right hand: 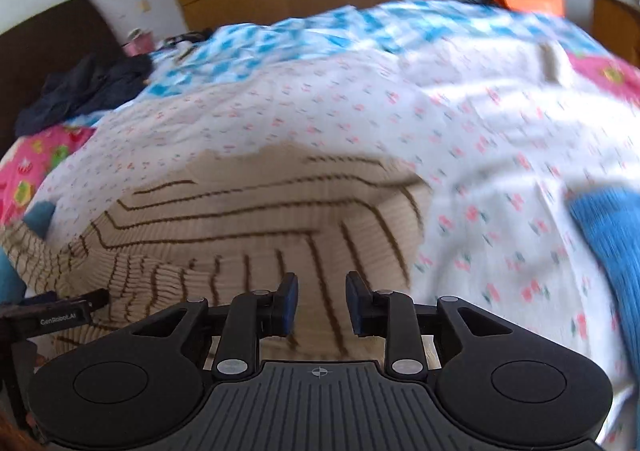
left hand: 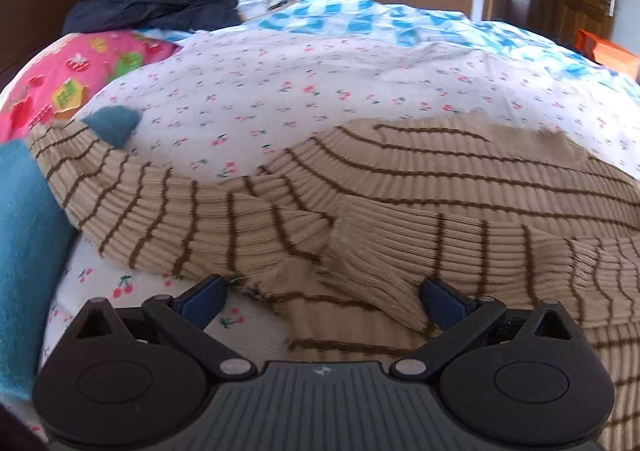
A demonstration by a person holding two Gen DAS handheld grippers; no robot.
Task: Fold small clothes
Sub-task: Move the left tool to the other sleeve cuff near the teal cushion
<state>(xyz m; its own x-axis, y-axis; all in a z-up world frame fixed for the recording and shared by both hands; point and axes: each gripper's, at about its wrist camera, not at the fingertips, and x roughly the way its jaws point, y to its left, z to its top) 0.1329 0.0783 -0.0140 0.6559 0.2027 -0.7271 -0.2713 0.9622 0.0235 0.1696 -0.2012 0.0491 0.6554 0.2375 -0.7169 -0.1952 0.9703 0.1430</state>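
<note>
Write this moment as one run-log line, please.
left gripper: open, over sweater sleeve | right gripper: open, empty | striped sweater: flat on bed

The striped sweater (left hand: 400,203) is cut off at the right edge. In the right wrist view, the bed (right hand: 460,123) and a blue cloth (right hand: 608,235) are blurred.

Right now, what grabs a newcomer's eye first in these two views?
The beige ribbed knit sweater with thin brown stripes dominates, spread across the white cherry-print bedsheet with a sleeve folded over its body. The left tool sits wide open at the sweater's near edge, and the right tool hovers over it with a narrow gap. A teal fuzzy cloth lies at the left edge.
</note>
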